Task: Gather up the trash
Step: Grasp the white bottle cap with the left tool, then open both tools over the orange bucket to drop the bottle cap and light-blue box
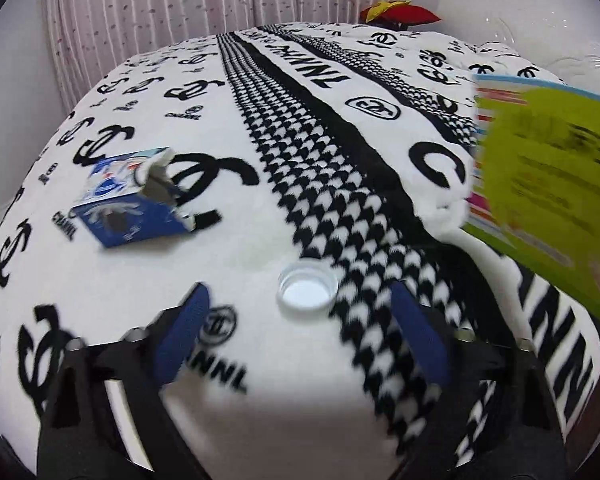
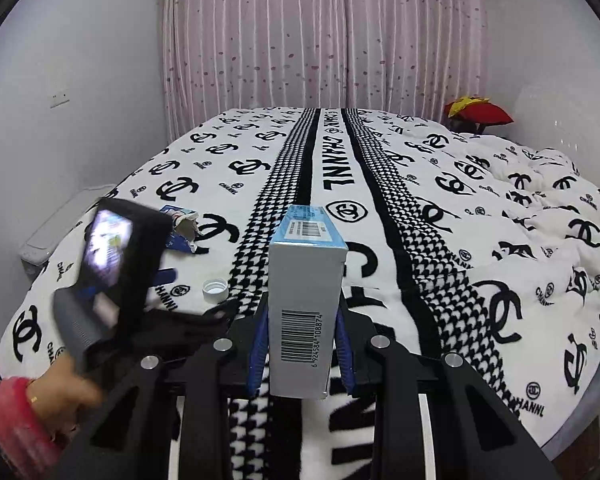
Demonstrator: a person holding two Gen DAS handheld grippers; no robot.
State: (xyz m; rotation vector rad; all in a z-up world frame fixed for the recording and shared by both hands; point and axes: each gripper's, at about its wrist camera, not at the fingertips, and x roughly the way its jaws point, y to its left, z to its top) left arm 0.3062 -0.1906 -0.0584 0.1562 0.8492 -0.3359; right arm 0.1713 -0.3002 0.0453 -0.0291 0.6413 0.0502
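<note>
A white bottle cap (image 1: 307, 290) lies open side up on the black-and-white bedspread (image 1: 260, 240), just ahead of my open left gripper (image 1: 300, 328) and between its blue fingertips. A torn blue carton (image 1: 130, 200) lies farther left on the bed. My right gripper (image 2: 302, 344) is shut on a long grey-and-blue box (image 2: 306, 296) and holds it above the bed; the box shows green and yellow at the right of the left wrist view (image 1: 548, 188). The cap (image 2: 215, 289) and the blue carton (image 2: 182, 230) also show in the right wrist view, beside the left gripper's body (image 2: 116, 264).
A red and yellow cushion (image 2: 478, 112) sits at the bed's far right corner. Pink curtains (image 2: 320, 40) hang behind the bed. A rumpled quilt (image 2: 540, 208) covers the right side. A low white unit (image 2: 56, 232) stands left of the bed.
</note>
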